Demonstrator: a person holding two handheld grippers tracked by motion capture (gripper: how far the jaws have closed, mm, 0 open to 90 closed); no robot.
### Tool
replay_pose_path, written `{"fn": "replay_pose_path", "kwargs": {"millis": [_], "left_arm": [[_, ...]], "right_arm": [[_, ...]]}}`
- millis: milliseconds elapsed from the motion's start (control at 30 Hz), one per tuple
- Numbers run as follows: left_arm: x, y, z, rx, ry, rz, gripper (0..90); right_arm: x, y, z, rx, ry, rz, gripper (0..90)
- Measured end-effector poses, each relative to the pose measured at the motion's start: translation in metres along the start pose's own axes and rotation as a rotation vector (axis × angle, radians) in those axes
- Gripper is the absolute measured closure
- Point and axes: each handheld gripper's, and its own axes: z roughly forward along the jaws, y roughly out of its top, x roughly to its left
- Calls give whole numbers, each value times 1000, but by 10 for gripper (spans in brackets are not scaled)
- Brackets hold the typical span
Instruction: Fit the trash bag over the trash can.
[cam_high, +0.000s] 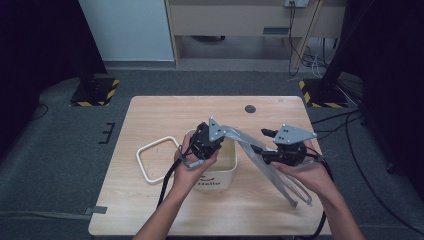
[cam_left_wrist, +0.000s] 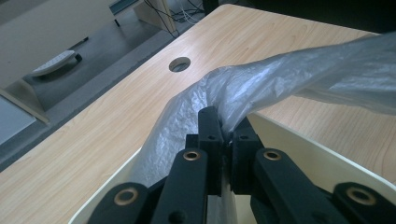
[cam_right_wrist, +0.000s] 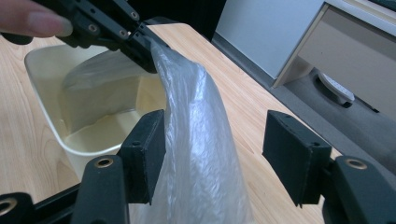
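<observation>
1. Thin clear plastic makes up the bag (cam_high: 260, 155), which stretches from the rim of the cream bin (cam_high: 227, 172) out to its right, above the worktop (cam_high: 150, 115).
2. Left tongs (cam_left_wrist: 224, 133) are clamped on the bag's edge right at the bin's rim.
3. Right tongs (cam_right_wrist: 212, 154) stand apart, the film hanging between them, seemingly brushing one pad.
4. It likely handles light, limp and slippery; pinch a gathered edge near the bin rather than the loose middle.
</observation>
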Motion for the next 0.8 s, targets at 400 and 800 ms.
{"fn": "replay_pose_path", "kwargs": {"millis": [400, 800], "left_arm": [[1, 1, 1, 9, 16, -8, 871], [2, 1, -5, -27, 3, -33, 874]], "right_arm": [[10, -21, -4, 1, 10, 13, 422], [20, -42, 21, 81, 32, 7, 346]]}}
